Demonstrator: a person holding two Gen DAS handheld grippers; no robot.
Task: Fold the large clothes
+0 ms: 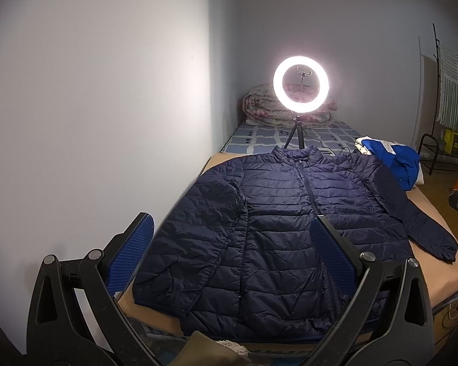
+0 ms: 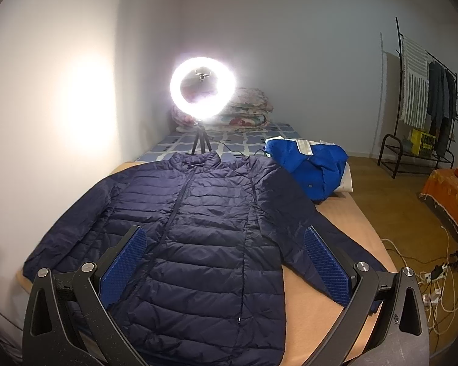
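A dark navy quilted puffer jacket [image 1: 290, 213] lies flat and zipped on the tan bed surface [image 1: 439, 277], collar away from me, both sleeves spread out. It also shows in the right wrist view [image 2: 204, 228]. My left gripper [image 1: 232, 238] is open and empty, held above the jacket's lower left part. My right gripper [image 2: 226, 250] is open and empty, held above the jacket's lower right part, its right finger over the right sleeve [image 2: 305, 228].
A lit ring light on a tripod [image 1: 300, 85] stands behind the collar. A bright blue garment [image 2: 311, 167] lies at the jacket's far right. Folded quilts [image 1: 259, 106] sit at the bed's far end. The wall runs along the left. A clothes rack [image 2: 424, 100] and cables [image 2: 436, 277] are at the right.
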